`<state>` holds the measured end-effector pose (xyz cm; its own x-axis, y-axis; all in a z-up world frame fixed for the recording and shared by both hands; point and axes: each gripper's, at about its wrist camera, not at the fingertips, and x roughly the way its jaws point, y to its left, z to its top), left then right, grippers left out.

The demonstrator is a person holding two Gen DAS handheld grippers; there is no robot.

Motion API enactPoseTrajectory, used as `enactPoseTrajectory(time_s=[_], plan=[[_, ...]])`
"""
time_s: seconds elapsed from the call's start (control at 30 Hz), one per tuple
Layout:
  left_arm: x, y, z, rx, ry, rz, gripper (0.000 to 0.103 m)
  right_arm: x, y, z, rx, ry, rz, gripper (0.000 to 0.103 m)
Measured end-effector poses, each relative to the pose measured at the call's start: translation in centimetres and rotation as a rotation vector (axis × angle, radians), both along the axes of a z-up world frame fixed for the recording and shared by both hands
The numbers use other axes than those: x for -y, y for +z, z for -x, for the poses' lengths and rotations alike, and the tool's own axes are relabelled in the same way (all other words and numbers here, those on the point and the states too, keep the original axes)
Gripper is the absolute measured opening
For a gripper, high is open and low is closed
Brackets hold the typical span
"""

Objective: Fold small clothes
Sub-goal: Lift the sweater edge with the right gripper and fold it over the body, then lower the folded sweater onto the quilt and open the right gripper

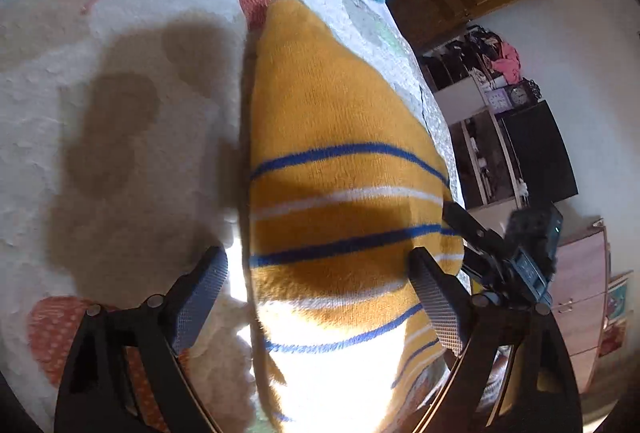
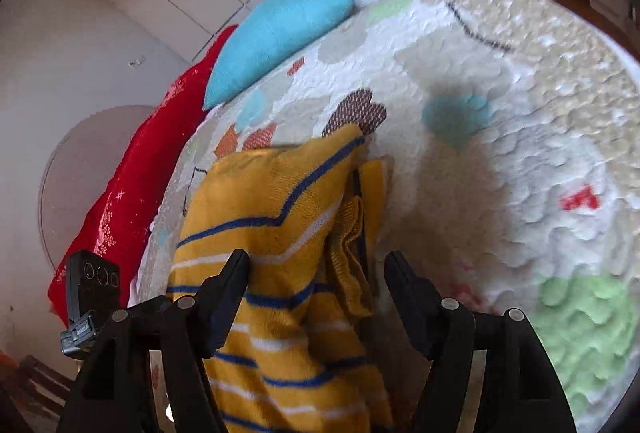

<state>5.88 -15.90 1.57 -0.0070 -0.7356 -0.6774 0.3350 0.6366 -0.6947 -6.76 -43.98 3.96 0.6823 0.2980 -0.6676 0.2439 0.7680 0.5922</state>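
A small mustard-yellow knit garment with blue and white stripes (image 1: 336,169) lies on a white patterned bedspread (image 1: 80,137). My left gripper (image 1: 320,273) is open just above its near striped end, one finger at each side, not clamped on it. In the right wrist view the garment (image 2: 276,217) lies partly folded, with a ribbed edge bunched on its right side. My right gripper (image 2: 318,277) is open above its near part, fingers spread and holding nothing. The right gripper's tip (image 1: 500,253) shows at the garment's right edge in the left wrist view.
A turquoise pillow (image 2: 280,29) and a red blanket (image 2: 132,189) lie at the head of the bed. The bed's edge runs along the garment's right side (image 1: 436,113). Beyond it stand shelves and a dark screen (image 1: 536,153).
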Motion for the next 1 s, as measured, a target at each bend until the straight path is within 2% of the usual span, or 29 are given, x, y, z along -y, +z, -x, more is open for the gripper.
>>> enactPoseTrajectory(time_s=[0.03, 0.07, 0.1, 0.13, 0.2, 0.27, 0.33, 0.37, 0.4, 0.47, 0.5, 0.57, 0.67, 0.77, 0.83, 0.87, 0.9, 0.93, 1.0], plan=[[0.6, -0.1, 0.8, 0.029, -0.016, -0.028, 0.091, -0.2, -1.0, -0.9, -0.016, 0.019, -0.031, 0.069], [1.1, 0.4, 1.4, 0.068, -0.037, -0.054, 0.088, -0.5, -1.7, -1.4, -0.006, 0.035, -0.084, 0.059], [1.3, 0.9, 1.8, 0.072, -0.063, -0.047, 0.075, -0.7, -1.9, -1.6, 0.009, 0.031, -0.126, 0.052], [1.3, 1.6, 2.0, 0.079, -0.063, -0.058, 0.072, -0.8, -1.6, -1.7, 0.025, 0.023, -0.156, 0.048], [1.3, 3.3, 1.7, 0.095, -0.072, -0.060, 0.061, -1.2, -0.3, -1.5, 0.073, 0.028, -0.193, 0.042], [1.3, 5.1, 1.4, 0.121, -0.074, -0.055, 0.060, -1.3, 1.2, -1.1, 0.136, 0.036, -0.209, 0.041], [1.7, 6.3, 1.5, 0.171, -0.082, -0.085, 0.061, -1.4, 2.4, -0.7, 0.174, 0.035, -0.166, 0.041], [1.9, 6.4, 1.4, 0.195, -0.078, -0.110, 0.065, -1.5, 2.7, -0.5, 0.165, 0.024, -0.106, 0.041], [2.2, 6.1, 1.4, 0.215, -0.065, -0.148, 0.072, -1.7, 2.5, -0.5, 0.132, 0.006, -0.035, 0.042], [2.7, 4.3, 1.7, 0.241, -0.046, -0.263, 0.074, -2.0, 1.3, -0.7, 0.016, -0.036, 0.135, 0.045], [2.6, 3.2, 1.9, 0.240, -0.051, -0.299, 0.080, -2.1, 0.6, -0.6, -0.021, -0.046, 0.179, 0.054], [1.4, 2.0, 2.7, 0.217, -0.028, -0.289, 0.082, -1.3, 0.4, 0.4, -0.011, -0.069, 0.145, 0.056], [-0.9, 3.2, 4.6, 0.242, 0.021, -0.264, 0.082, -1.1, 2.7, 2.5, 0.026, -0.113, 0.177, 0.056], [-2.7, 5.9, 7.6, 0.397, 0.094, -0.315, 0.082, -2.2, 6.2, 4.3, 0.092, -0.135, 0.280, 0.056], [-4.4, 8.2, 10.0, 0.537, 0.160, -0.341, 0.082, -4.2, 8.2, 4.9, 0.144, -0.111, 0.338, 0.056], [-5.4, 9.2, 11.4, 0.605, 0.203, -0.352, 0.086, -5.5, 8.9, 5.1, 0.164, -0.096, 0.361, 0.056], [-6.5, 10.3, 12.2, 0.682, 0.268, -0.368, 0.096, -6.8, 9.2, 5.2, 0.177, -0.083, 0.383, 0.056], [-7.5, 11.6, 13.5, 0.761, 0.353, -0.382, 0.101, -8.0, 9.2, 5.1, 0.183, -0.067, 0.397, 0.056], [-9.9, 13.8, 15.8, 0.859, 0.502, -0.379, 0.103, -10.1, 8.1, 4.4, 0.167, -0.026, 0.391, 0.056]])
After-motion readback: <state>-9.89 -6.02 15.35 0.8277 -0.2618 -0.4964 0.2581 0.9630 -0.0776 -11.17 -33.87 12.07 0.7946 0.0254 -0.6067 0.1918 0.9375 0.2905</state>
